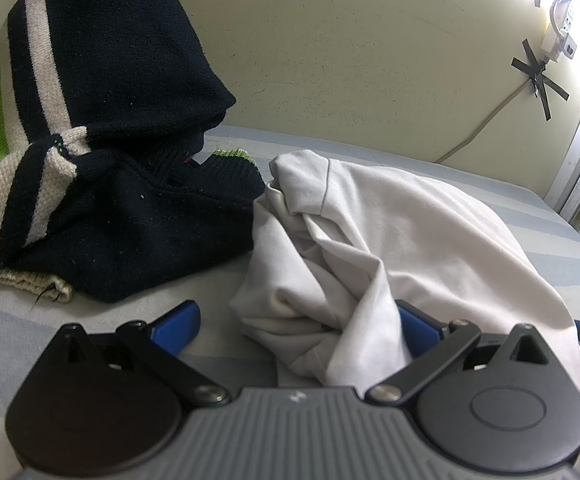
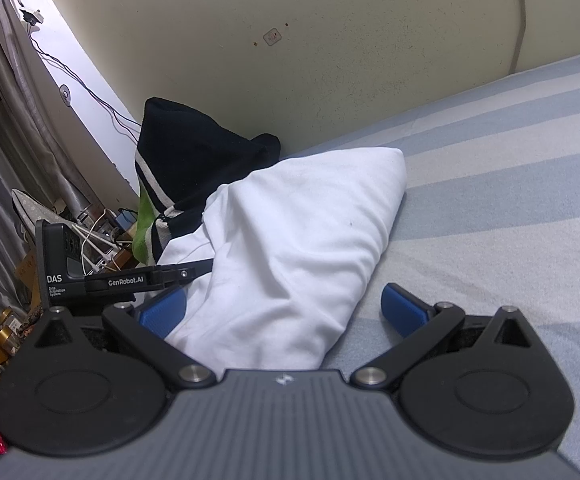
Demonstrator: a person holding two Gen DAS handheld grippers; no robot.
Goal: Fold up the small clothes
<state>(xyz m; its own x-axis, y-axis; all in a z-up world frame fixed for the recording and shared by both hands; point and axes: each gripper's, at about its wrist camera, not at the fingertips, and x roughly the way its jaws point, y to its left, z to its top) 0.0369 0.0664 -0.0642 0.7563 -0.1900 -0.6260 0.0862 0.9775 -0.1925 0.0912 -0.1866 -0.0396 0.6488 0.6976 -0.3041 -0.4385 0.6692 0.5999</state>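
Reaching for the crumpled white garment on the striped bed

We had both grippers at the near edge of the white garment (image 1: 389, 232), which lay bunched in a heap on the blue-and-white striped bedsheet (image 2: 509, 168), with a dark knitted sweater (image 1: 130, 200) just beside it at ten o'clock, leaning against the wall. Our left gripper (image 1: 297, 320) stood with its blue pads spread wide, cloth bunched between them and draped over the pad at three o'clock, but nothing pinched yet. Our right gripper (image 2: 286, 308) was likewise spread, a fold of the white cloth lying between its pads. We judged the fold itself had not begun: this was the pick-up. Next we needed each gripper to pinch a true corner or hem, not a wad, then lift and spread the garment flat.
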